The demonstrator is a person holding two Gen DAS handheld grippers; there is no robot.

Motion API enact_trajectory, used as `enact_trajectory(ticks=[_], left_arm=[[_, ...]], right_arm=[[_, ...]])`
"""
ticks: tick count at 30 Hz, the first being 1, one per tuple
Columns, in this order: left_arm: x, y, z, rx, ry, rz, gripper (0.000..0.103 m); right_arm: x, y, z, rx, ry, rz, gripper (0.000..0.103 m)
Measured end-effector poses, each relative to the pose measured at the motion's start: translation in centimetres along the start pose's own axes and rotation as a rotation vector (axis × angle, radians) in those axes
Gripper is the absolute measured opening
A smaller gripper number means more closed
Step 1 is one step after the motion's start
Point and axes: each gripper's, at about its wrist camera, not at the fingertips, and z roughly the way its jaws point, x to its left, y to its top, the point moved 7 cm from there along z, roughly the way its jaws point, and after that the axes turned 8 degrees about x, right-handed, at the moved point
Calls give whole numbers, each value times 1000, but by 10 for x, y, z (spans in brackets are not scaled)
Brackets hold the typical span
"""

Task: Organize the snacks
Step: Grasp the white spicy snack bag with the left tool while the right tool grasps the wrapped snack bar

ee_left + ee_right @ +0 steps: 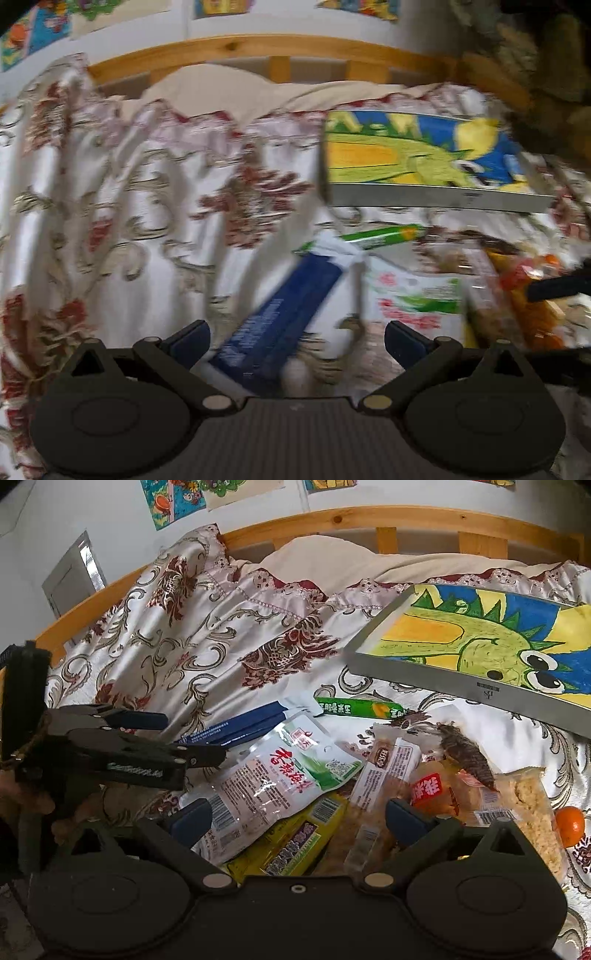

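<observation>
Left gripper (pixel 297 341) jaws spread, straddling blue packet (pixel 280 325) at lower centre; view blurred. Right gripper (pixel 298 818) jaws spread over snack pile (pixel 332 786), mid-frame. Risk I see: slippery overlapping wrappers, I pinch two; blur spoils left aim.

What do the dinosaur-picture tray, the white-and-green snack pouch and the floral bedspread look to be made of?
Shallow grey tray with a dinosaur drawing: rim looks like matte metal or painted board; the look leaves it open. White-and-green snack pouch: glossy plastic film, with glare and a clear lower part. Floral cream-and-maroon bedspread: satin-like woven fabric, shiny along the folds.
</observation>
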Motion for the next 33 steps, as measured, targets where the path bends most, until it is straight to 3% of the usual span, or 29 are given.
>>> enact_trajectory(ticks=[5,9,14,22,29,33], left_arm=[[-19,-7,3,11,-71,73,103],[-32,-15,7,36,-157,112,103],[-50,-20,9,57,-235,152,103],[-59,-20,33,133,-120,193,102],[-50,-18,28,132,-112,129,85],[-50,-13,24,137,-108,92,78]], right_arm=[[-14,-1,2,-1,-76,-9,90],[-27,-4,9,31,-70,14,75],[-33,-8,15,50,-54,37,71],[-36,-9,27,74,-76,30,64],[-39,-9,28,77,-95,38,55],[-38,-11,29,79,-104,47,56]])
